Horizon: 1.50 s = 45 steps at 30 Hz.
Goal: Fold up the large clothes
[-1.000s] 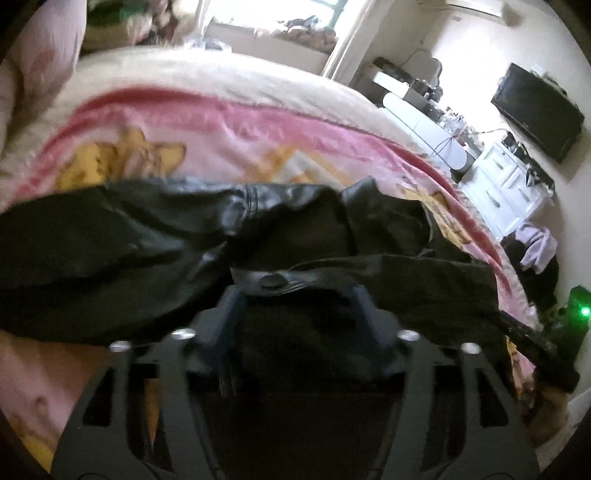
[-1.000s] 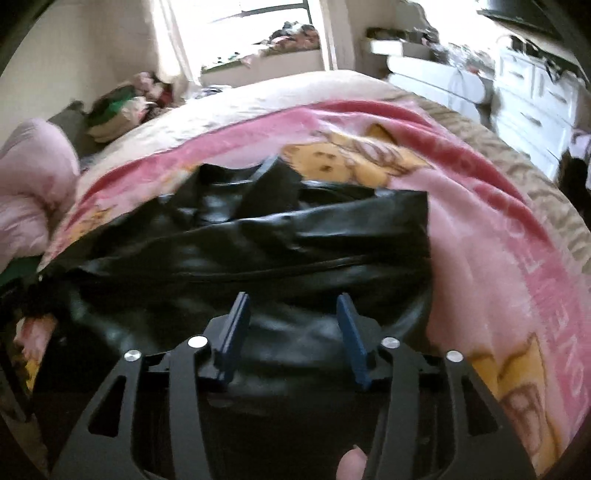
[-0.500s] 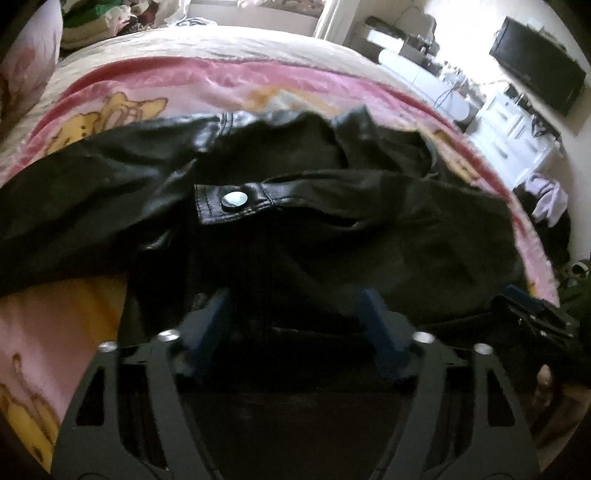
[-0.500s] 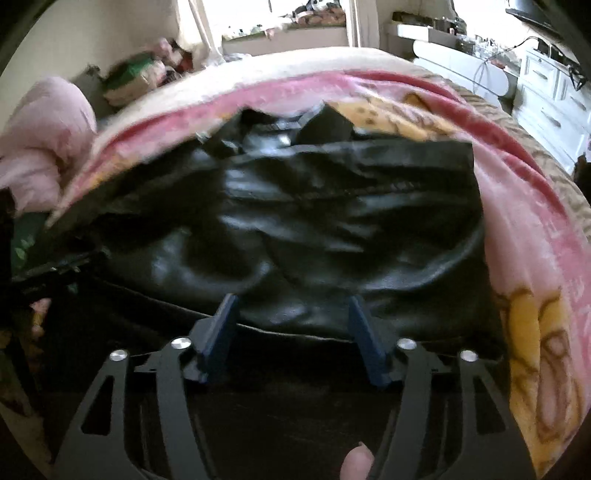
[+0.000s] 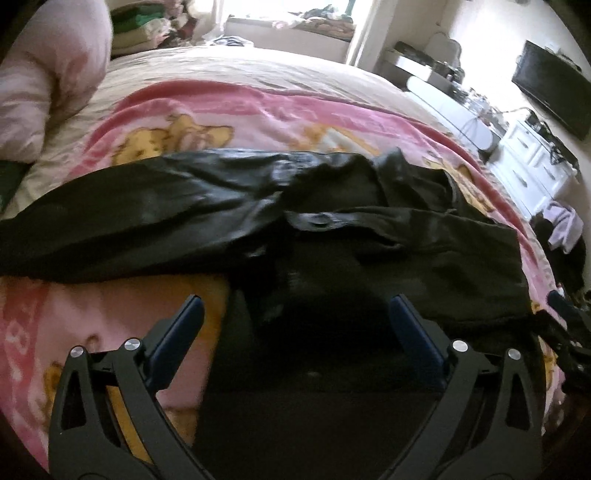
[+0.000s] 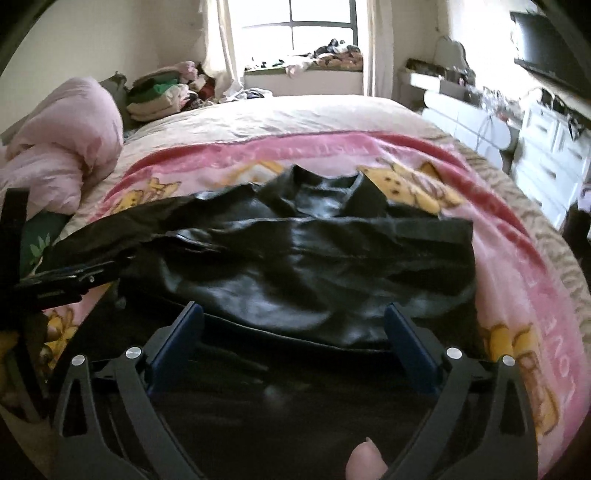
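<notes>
A black leather jacket (image 5: 332, 229) lies on a pink cartoon-print blanket (image 5: 258, 118) spread over the bed (image 6: 295, 114), its body partly folded over itself. In the left wrist view one sleeve stretches out flat to the left across the blanket, and a strap with a snap button (image 5: 319, 220) sits on top of the folded part. In the right wrist view the collar (image 6: 317, 192) stands crumpled at the far edge of the jacket, and the folded body ends in a straight edge on the right, with bare blanket beyond it.

The left tongs (image 5: 295, 314) hang above the near edge of the jacket, their blue-padded fingers (image 5: 181, 332) spread wide and opening further — nothing is pinched between them; the leather only shows in the gap below. The right tongs (image 6: 293, 319) are the same: opening, wide apart, above the jacket's near hem, gripping nothing. A fingertip (image 6: 365, 461) of the person shows at the bottom of the right wrist view.

A rumpled pink quilt (image 6: 62, 147) lies at the left side of the bed — beyond it, a pile of clothes (image 6: 162, 92) near a bright window (image 6: 317, 26). White drawers (image 6: 550, 155) stand to the right.
</notes>
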Each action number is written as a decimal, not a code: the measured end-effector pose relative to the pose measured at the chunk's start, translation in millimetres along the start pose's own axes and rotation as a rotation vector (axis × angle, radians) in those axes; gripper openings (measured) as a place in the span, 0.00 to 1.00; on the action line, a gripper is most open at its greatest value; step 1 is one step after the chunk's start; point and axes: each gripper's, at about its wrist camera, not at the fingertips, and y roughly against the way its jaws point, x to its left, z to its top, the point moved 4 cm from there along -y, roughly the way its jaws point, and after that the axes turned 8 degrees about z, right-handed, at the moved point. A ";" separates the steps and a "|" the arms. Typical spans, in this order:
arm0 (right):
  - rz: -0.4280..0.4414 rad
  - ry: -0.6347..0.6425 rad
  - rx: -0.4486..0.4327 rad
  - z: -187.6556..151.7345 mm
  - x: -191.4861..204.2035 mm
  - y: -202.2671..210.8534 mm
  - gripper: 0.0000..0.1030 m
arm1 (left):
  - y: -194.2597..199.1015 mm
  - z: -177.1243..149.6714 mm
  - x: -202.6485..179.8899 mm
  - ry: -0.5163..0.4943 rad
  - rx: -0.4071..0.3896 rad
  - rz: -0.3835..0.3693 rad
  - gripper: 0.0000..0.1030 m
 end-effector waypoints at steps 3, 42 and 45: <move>-0.002 0.048 -0.013 6.2 20.2 2.4 0.95 | 5.8 0.2 20.2 0.020 -0.007 0.026 0.91; 0.198 0.366 0.040 14.9 226.3 -51.7 0.96 | -5.4 -18.0 268.8 0.509 0.027 0.259 0.91; 0.203 0.366 0.052 10.6 229.7 -55.3 0.96 | -17.5 -20.0 285.5 0.581 0.041 0.252 0.91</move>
